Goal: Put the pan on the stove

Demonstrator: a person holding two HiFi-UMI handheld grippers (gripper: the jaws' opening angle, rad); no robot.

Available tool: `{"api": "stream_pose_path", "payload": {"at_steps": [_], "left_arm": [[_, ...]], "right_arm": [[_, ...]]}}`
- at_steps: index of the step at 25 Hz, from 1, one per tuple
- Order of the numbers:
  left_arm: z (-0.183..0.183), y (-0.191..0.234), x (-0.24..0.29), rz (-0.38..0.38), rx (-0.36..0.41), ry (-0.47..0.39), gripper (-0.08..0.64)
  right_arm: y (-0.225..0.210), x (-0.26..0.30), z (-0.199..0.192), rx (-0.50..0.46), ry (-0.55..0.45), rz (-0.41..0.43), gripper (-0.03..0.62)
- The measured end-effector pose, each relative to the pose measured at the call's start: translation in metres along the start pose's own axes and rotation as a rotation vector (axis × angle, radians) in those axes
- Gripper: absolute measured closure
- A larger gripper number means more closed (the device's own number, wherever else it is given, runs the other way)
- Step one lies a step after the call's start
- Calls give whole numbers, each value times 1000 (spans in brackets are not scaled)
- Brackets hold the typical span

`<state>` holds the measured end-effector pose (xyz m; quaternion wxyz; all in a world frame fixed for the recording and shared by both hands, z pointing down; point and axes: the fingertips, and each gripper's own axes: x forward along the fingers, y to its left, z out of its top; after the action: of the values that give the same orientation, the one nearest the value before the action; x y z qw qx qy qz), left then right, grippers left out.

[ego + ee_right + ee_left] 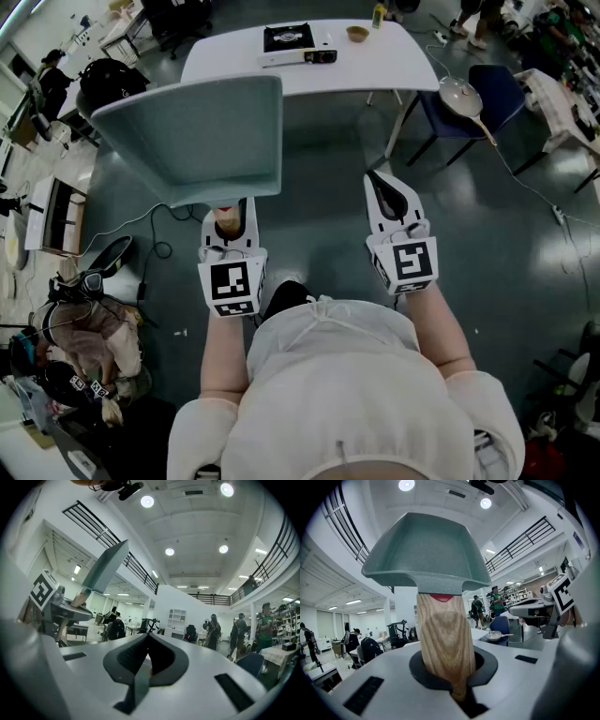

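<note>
Closest to the lens is the person's white top [337, 403], filling the bottom of the head view. Above it at centre left, the left hand-held gripper [229, 214] is clamped tight on the wooden handle [443, 639] of the square teal pan [202, 136]. The pan is carried in the air, its long axis running up the frame from the jaws. The portable stove [298, 44] sits at upper centre on the white counter [394, 66], well apart from the pan, up the frame and to its right, so the carrying hand is the nearer one. At centre right, the right hand-held gripper [380, 183] has its jaws closed together on nothing. The pan covers the counter's near left corner and most of its own handle in the head view. The stove is too small to show its burner clearly. A second pan [461, 97] on a blue chair [497, 89] lies at upper right.
</note>
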<state>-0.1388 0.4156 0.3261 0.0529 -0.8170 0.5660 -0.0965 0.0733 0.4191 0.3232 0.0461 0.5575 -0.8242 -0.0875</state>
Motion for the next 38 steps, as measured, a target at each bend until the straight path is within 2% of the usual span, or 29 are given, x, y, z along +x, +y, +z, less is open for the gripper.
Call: {"api": "stream_pose_path", "payload": {"at_steps": [8,14,21,27,32,38], "left_arm": [[4,-11,9,2,5,2,528],[7,-21,24,-21,7,6,528],[6,-13,61,-56,8,31,528],[-9,14,130,-92,-18,37,528],[-11,66,198,-111,-2,34,528],[-12,123,288,-154,-54,60,528]], "right_arm": [[-15,-1,-7,9,9,-1,588],[-26,-1,-10,51,-1,13,585],[-48,24,-20,63,29,-12,584],[-63,89,-43,41,64,-32,584],[-69,172,-40,11,86,-52,584],[-84,274,-37,-23,97,-82,584]]}}
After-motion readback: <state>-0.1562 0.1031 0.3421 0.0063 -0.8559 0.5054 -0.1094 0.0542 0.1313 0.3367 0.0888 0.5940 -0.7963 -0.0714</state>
